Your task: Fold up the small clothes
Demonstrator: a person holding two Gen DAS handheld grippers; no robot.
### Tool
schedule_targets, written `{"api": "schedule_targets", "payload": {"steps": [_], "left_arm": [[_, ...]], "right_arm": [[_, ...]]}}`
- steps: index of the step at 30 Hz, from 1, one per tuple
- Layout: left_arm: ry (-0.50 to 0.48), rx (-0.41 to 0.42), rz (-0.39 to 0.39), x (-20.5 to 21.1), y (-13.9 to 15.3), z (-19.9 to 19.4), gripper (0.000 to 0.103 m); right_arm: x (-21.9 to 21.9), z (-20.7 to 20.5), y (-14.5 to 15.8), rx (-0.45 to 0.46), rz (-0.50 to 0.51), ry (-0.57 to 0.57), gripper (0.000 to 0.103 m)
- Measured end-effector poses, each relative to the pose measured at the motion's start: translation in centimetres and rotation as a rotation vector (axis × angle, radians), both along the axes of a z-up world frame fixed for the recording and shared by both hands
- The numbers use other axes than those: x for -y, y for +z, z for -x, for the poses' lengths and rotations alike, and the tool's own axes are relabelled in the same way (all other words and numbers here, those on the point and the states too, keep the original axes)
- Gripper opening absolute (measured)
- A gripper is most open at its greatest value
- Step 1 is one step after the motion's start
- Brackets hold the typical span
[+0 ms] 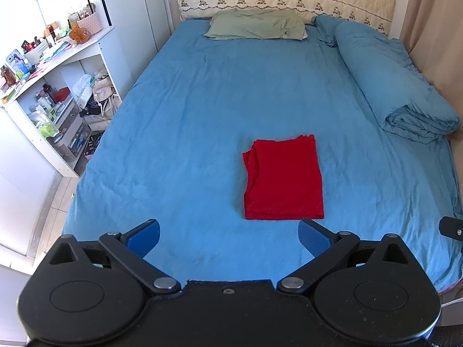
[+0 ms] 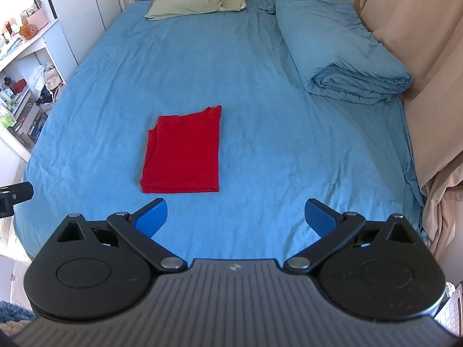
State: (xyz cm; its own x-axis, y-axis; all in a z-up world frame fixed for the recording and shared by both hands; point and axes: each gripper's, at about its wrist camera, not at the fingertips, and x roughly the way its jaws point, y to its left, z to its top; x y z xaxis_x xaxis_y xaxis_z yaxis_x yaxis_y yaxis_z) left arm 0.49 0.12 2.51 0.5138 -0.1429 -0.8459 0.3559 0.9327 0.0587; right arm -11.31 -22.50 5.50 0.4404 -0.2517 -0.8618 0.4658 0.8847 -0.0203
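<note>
A red garment (image 1: 283, 177) lies folded into a neat rectangle on the blue bedsheet (image 1: 188, 115), near the foot of the bed. The right wrist view has the same red garment (image 2: 182, 150) left of centre. My left gripper (image 1: 228, 235) hovers short of the garment's near edge, open, with nothing between its blue pads. My right gripper (image 2: 235, 217) is also open and empty, held back from the garment and to its right. A black part of the other gripper shows at each view's edge.
A rolled blue duvet (image 1: 390, 81) lies along the right side of the bed, by a beige curtain (image 2: 405, 29). A green pillow (image 1: 256, 24) rests at the headboard. White shelves (image 1: 55, 86) crowded with small items stand left of the bed.
</note>
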Motion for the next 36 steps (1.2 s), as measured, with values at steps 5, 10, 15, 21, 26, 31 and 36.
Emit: {"api": "schedule_targets", "payload": {"steps": [5, 10, 15, 21, 26, 31, 36], "left_arm": [[-0.007, -0.002, -0.001, 0.19, 0.04, -0.35, 0.103], [-0.011, -0.005, -0.003, 0.34, -0.13, -0.5, 0.103], [-0.01, -0.003, -0.001, 0.24, -0.25, -0.61, 0.103], [-0.005, 0.0, 0.002, 0.51, -0.27, -0.51, 0.103], [0.0, 0.001, 0.005, 0.23, -0.2, -0.46, 0.103], [0.002, 0.007, 0.005, 0.19, -0.18, -0.35, 0.103], [0.003, 0.007, 0.008, 0.26, -0.16, -0.45, 0.103]], "right_arm": [[0.11, 0.05, 0.03, 0.0, -0.002, -0.008, 0.103], [0.04, 0.04, -0.05, -0.004, -0.005, -0.012, 0.103], [-0.2, 0.02, 0.01, -0.004, -0.005, -0.016, 0.103], [-0.36, 0.04, -0.08, -0.005, -0.006, -0.019, 0.103], [-0.4, 0.04, -0.06, -0.004, -0.006, -0.02, 0.103], [-0.51, -0.06, -0.02, -0.001, -0.003, -0.023, 0.103], [-0.55, -0.11, -0.04, -0.001, -0.002, -0.022, 0.103]]}}
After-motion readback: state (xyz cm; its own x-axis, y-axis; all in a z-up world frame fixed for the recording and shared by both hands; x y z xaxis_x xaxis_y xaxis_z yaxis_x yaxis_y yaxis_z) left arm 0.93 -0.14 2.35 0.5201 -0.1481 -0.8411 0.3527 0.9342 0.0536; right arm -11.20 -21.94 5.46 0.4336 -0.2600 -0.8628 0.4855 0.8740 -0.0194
